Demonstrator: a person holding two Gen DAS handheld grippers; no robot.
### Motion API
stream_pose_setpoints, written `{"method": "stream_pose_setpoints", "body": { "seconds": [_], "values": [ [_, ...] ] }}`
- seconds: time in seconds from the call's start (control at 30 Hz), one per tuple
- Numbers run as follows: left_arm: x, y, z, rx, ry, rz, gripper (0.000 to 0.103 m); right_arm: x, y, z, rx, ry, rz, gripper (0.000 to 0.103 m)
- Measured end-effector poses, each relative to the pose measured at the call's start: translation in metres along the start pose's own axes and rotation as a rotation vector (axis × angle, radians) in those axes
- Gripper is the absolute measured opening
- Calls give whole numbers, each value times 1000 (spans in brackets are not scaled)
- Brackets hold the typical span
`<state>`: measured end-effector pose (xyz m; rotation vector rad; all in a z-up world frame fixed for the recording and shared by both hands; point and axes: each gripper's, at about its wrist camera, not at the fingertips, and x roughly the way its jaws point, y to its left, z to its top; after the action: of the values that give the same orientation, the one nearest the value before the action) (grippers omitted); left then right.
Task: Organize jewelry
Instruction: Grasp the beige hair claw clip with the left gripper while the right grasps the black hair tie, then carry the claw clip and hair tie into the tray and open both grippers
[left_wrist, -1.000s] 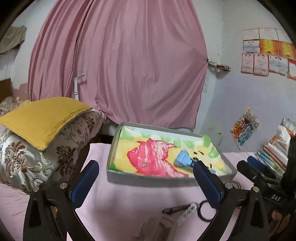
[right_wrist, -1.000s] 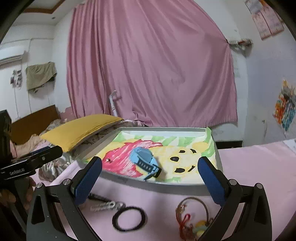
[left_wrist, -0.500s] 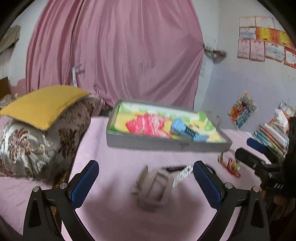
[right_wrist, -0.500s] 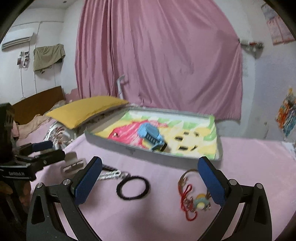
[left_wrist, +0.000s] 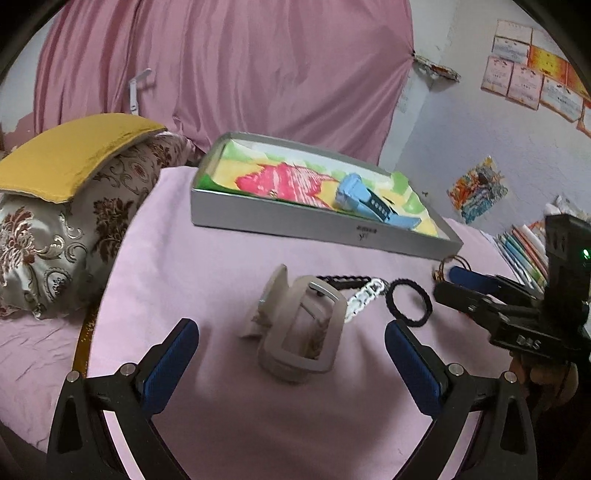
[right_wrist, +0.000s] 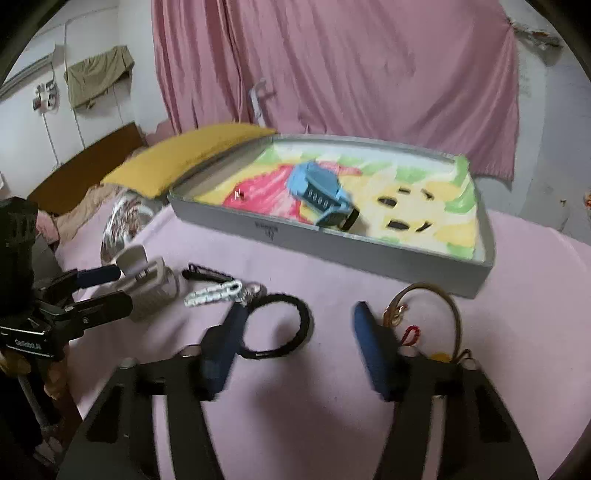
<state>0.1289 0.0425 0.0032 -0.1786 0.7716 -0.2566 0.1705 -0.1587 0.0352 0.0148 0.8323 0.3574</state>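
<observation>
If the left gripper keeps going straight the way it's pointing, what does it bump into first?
Most likely the beige hair claw clip lying on the pink cloth. It sits right between the left gripper's open jaws, just ahead of them. How close it is, the fisheye picture does not settle.

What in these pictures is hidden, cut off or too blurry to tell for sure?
- Gold bangle: right wrist view, its charms sit partly behind the right gripper finger.
- Tiny item on the tray lining: too small to identify in either view.
- Black hair tie: right wrist view, its near-left part is covered by a blurred finger; contact unclear.
- Tray's printed mark: too small to read.
</observation>
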Motion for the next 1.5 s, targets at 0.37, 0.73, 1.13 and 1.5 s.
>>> {"method": "stream_pose_setpoints", "body": {
  "seconds": [0.37, 0.73, 1.13, 1.5],
  "values": [
    [18, -7, 6, 43, 88, 9, 85, 26, 6, 7, -59, 110, -7, 22],
    [26, -8, 15, 87, 120, 36, 62, 27, 4, 16, -101, 117, 18, 18],
    [26, -14, 14, 119, 133, 50, 57, 26, 5, 16, -168, 128, 25, 5],
    [17, -20, 11, 134, 98, 32, 47, 13, 0, 6, -101, 83, 59, 5]
  ]
}}
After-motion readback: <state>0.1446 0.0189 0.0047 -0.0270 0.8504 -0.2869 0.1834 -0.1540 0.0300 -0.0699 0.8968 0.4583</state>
